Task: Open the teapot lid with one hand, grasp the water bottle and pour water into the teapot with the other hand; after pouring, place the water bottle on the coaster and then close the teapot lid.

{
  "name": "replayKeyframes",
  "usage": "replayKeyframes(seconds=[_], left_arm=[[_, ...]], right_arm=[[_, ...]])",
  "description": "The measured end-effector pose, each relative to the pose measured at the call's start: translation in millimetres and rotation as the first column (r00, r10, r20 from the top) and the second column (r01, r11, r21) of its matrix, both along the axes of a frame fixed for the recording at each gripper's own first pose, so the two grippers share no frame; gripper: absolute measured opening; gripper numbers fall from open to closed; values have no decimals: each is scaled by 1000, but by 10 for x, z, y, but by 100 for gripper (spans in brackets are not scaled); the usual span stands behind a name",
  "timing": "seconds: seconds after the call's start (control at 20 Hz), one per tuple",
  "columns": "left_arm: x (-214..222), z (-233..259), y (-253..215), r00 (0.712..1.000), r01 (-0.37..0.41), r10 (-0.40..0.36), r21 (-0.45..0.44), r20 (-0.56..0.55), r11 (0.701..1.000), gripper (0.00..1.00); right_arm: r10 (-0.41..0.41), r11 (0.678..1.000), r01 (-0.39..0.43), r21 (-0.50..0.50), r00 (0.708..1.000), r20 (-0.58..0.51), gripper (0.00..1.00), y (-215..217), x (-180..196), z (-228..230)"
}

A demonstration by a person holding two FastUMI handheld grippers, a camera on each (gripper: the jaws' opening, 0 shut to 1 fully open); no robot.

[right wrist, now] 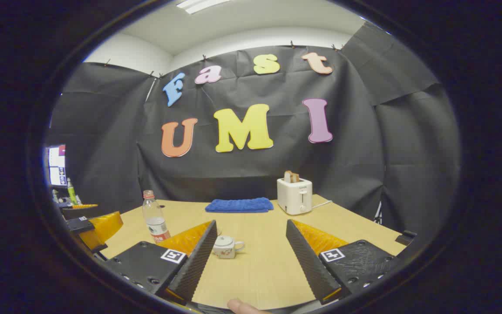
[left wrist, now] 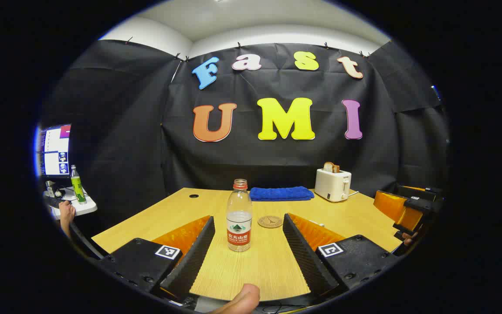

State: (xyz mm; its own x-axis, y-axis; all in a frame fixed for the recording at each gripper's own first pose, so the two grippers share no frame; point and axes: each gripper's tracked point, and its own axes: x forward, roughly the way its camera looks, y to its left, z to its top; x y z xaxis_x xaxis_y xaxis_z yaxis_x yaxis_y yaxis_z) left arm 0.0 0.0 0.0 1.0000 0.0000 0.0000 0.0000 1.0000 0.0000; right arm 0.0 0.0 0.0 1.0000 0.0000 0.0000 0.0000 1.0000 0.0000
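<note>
A: Take the water bottle (left wrist: 239, 216) as the landmark. Where does everything sit?

B: In the left gripper view, the left gripper (left wrist: 245, 248) has its jaws spread wide and holding nothing, with the bottle upright on the table (left wrist: 355, 213) between the fingers but farther out, touching neither. The bottle's cap looks to be off. Just right of the bottle and a little behind it lies the round coaster (left wrist: 270, 221). Farther right and back are the blue towel (left wrist: 281, 193), then the toaster (left wrist: 332, 184).

A: And the teapot?

B: In the right gripper view the teapot (right wrist: 227, 247) stands right of the bottle and nearer the camera, lid seemingly still on, just beside the left finger of the right gripper (right wrist: 249, 257), whose jaws are likewise released and empty.

A: Risks?

B: I'd judge the open bottle could tip if a finger clips it off-centre. The small lid knob invites a slipped pinch, or the whole pot may drag sideways.
</note>
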Motion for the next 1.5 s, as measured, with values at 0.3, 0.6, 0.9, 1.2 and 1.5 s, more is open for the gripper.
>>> replayKeyframes(seconds=[0.3,0.6,0.9,1.2,1.5], left_arm=[[60,-66,292,999,-34,34,-28,-27,999,99],[110,-92,500,997,-76,75,-37,-37,996,99],[174,-174,578,994,-94,92,-32,-56,995,99],[243,-224,698,990,-127,126,-15,-55,992,99],[356,-343,797,986,-146,145,-1,-77,989,99]], right_arm=[[6,998,-7,-57,1000,-26,94,223,55,-35],[19,994,-25,-108,999,-50,96,318,106,-182],[23,993,-30,-118,998,-57,96,342,241,-306],[15,988,-22,-152,999,-53,95,465,597,-524],[48,987,-63,-146,994,-103,94,655,1078,-828]])
